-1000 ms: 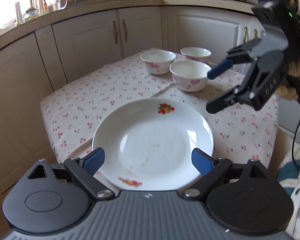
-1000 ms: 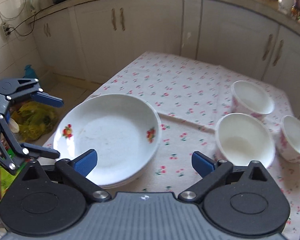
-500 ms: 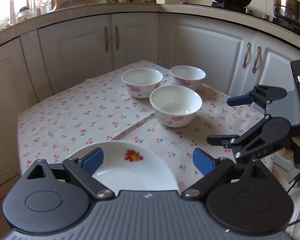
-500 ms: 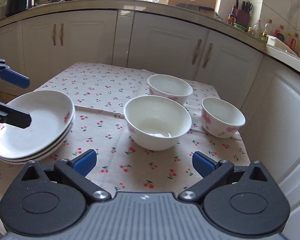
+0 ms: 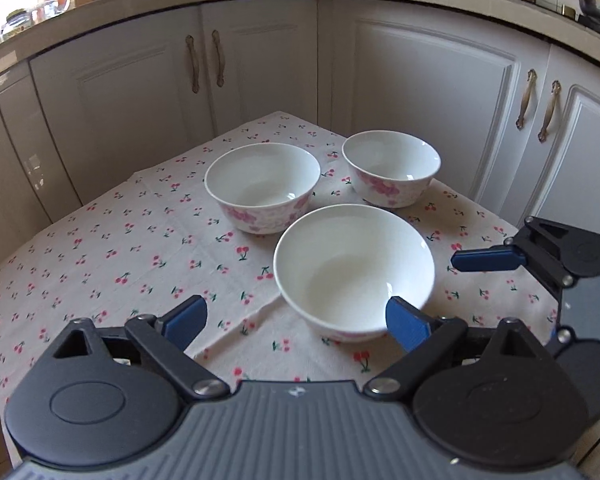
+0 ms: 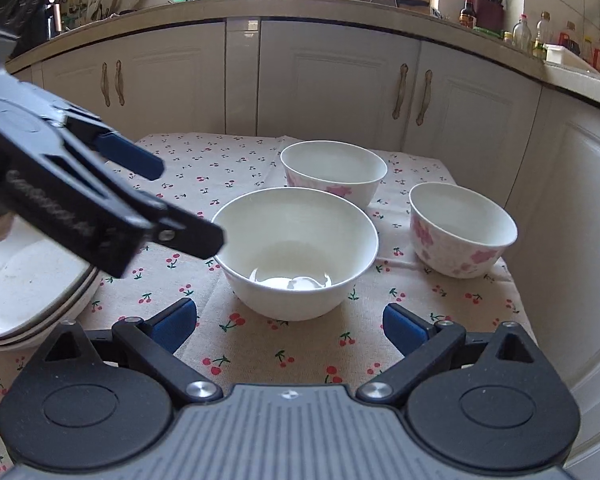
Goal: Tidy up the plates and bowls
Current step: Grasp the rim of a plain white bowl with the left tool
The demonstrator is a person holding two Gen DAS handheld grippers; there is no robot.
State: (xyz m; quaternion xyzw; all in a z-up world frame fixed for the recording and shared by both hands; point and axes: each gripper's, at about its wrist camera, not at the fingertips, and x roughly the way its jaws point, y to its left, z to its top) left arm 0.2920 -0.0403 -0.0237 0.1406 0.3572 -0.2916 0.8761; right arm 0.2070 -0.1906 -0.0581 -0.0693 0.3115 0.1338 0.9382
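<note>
At nine o'clock on the surface [image 6: 236, 160], sitting stacked — plates [image 6: 28, 300]. Still waiting apart toward one o'clock — three bowls [image 6: 296, 252]. Hovering with fingers apart, holding nothing: left gripper [image 5: 296, 320], right gripper [image 6: 290, 322].

The left gripper [image 5: 296, 322] is wide open above the table [image 5: 100, 248], which has a cloth with a cherry pattern. The nearest bowl [image 5: 354, 272] stands just ahead, close to the right finger. Behind it stand two more bowls, the left bowl [image 5: 262, 186] and the right bowl [image 5: 392, 168], each with pink flowers. At the right edge, one blue finger of the right gripper [image 5: 486, 260] shows.
</note>
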